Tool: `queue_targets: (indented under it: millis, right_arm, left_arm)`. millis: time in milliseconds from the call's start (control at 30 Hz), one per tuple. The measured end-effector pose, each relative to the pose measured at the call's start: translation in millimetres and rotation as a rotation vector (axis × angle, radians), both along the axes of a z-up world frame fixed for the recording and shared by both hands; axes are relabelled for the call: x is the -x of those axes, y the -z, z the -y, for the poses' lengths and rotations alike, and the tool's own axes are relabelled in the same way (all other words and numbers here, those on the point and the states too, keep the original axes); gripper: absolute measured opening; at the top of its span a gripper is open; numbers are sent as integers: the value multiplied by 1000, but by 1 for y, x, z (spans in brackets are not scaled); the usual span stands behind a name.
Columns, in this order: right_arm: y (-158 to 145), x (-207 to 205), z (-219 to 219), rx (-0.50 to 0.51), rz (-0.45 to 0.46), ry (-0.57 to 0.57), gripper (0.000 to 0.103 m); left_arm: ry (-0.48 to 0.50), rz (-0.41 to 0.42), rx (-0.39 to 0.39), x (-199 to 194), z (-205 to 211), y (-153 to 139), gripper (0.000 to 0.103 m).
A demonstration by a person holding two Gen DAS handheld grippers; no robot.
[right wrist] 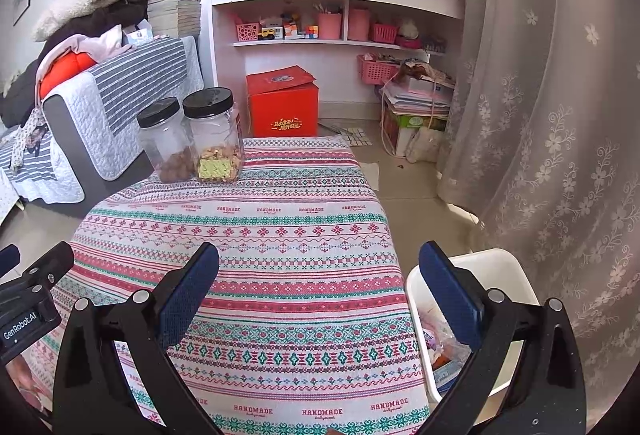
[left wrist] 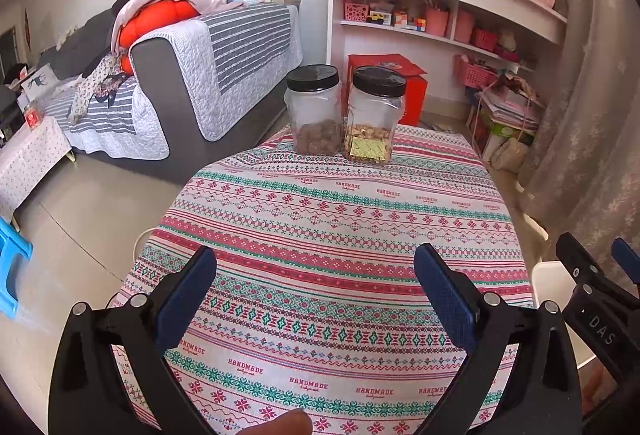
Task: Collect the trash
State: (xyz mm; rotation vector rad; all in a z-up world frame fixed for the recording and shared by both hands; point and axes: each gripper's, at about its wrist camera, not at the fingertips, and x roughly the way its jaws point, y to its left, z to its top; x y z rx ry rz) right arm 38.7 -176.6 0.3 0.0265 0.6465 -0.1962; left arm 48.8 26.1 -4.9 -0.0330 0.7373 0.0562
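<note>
Your left gripper (left wrist: 314,275) and right gripper (right wrist: 318,275) both hover spread wide, holding nothing, over the near end of the table's striped patterned cloth (right wrist: 280,259). Crumpled wrapper trash (right wrist: 438,349) lies in the white plastic bin (right wrist: 500,267) beside the table's right edge. Two black-lidded clear plastic jars (left wrist: 344,111) stand at the far edge.

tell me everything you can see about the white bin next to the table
The white bin looks like smooth plastic, roughly square with rounded corners and a plain rim, open on top with no lid in view. It stands upright on the floor by the table's right edge, near the lace curtain. Inside lies crumpled trash: clear wrapping and bits of pink and orange packaging. The right gripper is open, and its right finger crosses in front of the bin, hiding part of the contents. Whether the bin touches the tablecloth cannot be told.
</note>
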Motion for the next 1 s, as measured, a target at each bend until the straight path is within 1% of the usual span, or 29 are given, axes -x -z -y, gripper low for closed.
queue_targets:
  millis: [1000]
  right_arm:
    - [-2,1,-2,-2,25,-1,96]
  left_arm:
    - [-6,-5,4,1,0,0,96]
